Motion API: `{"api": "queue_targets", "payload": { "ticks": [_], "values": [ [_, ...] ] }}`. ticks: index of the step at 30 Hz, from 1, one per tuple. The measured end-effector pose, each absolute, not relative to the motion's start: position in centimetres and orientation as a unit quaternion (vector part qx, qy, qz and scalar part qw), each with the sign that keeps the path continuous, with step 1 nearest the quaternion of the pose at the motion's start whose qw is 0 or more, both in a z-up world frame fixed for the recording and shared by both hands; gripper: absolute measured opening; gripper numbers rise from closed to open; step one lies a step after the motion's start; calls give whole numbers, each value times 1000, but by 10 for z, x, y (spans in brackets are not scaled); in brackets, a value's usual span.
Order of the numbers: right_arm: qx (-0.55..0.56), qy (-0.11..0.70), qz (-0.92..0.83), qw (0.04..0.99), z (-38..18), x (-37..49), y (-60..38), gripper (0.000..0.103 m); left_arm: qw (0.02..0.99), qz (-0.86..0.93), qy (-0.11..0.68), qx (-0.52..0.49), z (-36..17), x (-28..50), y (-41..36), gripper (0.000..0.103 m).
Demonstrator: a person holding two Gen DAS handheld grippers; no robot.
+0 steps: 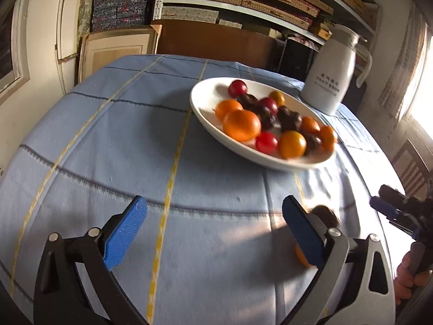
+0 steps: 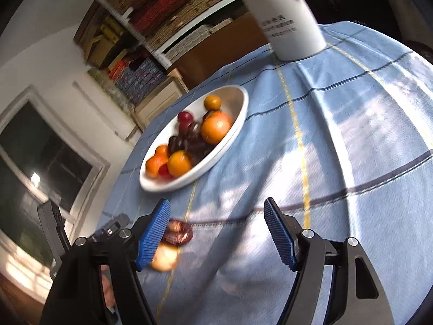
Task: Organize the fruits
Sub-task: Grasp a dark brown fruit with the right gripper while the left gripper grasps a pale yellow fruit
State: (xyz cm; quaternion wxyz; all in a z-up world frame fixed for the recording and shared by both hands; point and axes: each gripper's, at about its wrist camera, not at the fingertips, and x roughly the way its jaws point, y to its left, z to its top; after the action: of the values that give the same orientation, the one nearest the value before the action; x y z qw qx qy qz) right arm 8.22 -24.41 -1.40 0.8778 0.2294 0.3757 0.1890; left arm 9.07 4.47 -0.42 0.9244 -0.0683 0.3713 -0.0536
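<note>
Near table edge (image 1: 376, 216): both grippers' fingers (image 1: 127, 233) wide, empty; cloth (image 1: 135, 149) bare.

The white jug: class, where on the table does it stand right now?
The white jug stands upright at the table's far side, just behind the white fruit plate, right of it in the left wrist view.

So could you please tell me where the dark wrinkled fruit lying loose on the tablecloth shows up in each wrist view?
Left wrist view: the dark wrinkled fruit sits low right, just behind the left tool's right-hand finger, partly hidden.
Right wrist view: it lies low left, beside the right tool's left-hand pad, with an orange fruit just below.
Shared landmark: the white plate of fruit, farther up the cloth.
</note>
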Motion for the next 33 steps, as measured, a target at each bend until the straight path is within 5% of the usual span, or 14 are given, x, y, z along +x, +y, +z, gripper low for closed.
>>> {"api": "queue_targets", "payload": {
  "ticks": [14,25,33],
  "values": [
    [255,425,273,825,-23,93,-209,63,914,-65,394,-70,-11,82,42,98],
    [129,436,184,871,-20,102,-179,64,909,-66,405,-69,-15,85,40,98],
    [209,401,155,878,-14,98,-230,64,909,-68,406,-69,-15,85,39,98]
  ]
}}
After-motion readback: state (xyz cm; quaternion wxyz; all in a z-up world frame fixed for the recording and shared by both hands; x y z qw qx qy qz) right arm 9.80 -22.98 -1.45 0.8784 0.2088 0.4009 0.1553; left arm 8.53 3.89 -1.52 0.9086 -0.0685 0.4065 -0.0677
